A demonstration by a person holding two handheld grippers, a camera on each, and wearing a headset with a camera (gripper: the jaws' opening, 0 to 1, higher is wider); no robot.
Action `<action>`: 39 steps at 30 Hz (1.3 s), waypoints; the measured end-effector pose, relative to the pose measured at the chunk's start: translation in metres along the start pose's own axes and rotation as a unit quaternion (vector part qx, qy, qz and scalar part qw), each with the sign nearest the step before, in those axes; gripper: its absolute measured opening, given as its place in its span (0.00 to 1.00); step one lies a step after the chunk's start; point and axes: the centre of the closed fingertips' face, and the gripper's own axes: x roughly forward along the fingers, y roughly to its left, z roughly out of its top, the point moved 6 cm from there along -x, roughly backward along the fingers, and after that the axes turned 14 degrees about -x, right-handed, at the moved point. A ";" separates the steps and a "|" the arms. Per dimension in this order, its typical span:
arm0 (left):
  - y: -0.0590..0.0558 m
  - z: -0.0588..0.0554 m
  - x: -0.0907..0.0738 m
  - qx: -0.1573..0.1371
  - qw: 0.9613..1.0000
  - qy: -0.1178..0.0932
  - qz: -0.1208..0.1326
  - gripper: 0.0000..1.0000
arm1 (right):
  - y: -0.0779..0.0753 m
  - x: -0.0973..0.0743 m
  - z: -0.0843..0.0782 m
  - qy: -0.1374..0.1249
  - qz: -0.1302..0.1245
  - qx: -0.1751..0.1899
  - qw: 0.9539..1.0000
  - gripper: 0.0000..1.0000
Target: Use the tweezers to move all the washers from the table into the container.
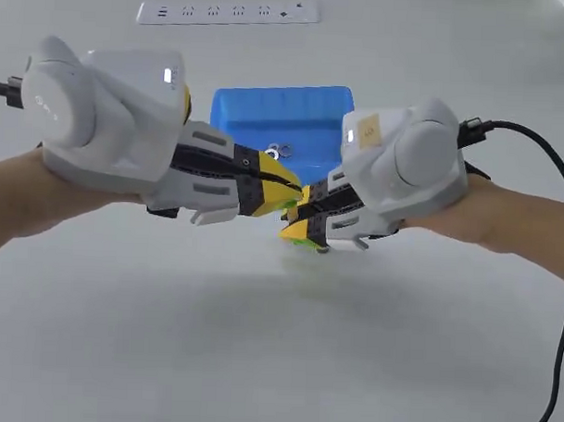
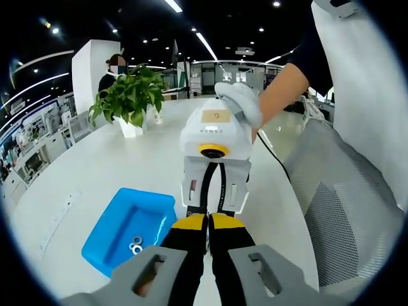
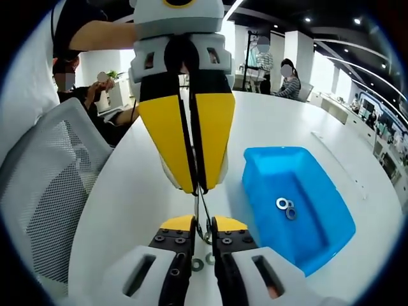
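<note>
My two grippers face each other tip to tip over the white table (image 1: 259, 340). The left gripper (image 1: 287, 185) has its yellow jaws shut on thin metal tweezers (image 3: 199, 191). The tweezers run down between the tips of my right gripper (image 3: 203, 224), whose jaws are closed against them. Two washers (image 3: 203, 261) lie on the table just below the right gripper's tips. The blue container (image 1: 281, 114) sits behind the grippers with a few washers (image 1: 278, 152) inside it; these washers (image 3: 285, 206) also lie in the container (image 3: 319, 217) at the right. The left gripper (image 2: 209, 222) has the container (image 2: 118, 223) at lower left.
A white power strip (image 1: 229, 12) lies at the table's far edge. A black cable (image 1: 558, 276) trails from the right gripper down the right side. A mesh office chair (image 3: 44, 191) stands beside the table, a potted plant (image 2: 131, 99) farther off, and people at the back.
</note>
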 end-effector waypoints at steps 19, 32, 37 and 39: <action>-0.006 -0.008 -0.003 -0.007 1.000 0.014 0.024 0.18 | 0.006 0.002 0.000 -0.012 -0.035 0.013 0.999 0.09; -0.009 -0.011 -0.029 -0.048 0.995 -0.033 0.084 0.46 | 0.003 -0.005 0.010 -0.017 -0.043 0.016 0.999 0.09; -0.010 -0.021 -0.042 -0.060 0.990 -0.027 0.123 0.58 | 0.004 -0.010 0.013 -0.017 -0.039 0.022 0.999 0.09; -0.013 -0.022 -0.047 -0.070 0.988 -0.038 0.131 0.64 | 0.004 -0.013 0.015 -0.014 -0.038 0.020 0.999 0.09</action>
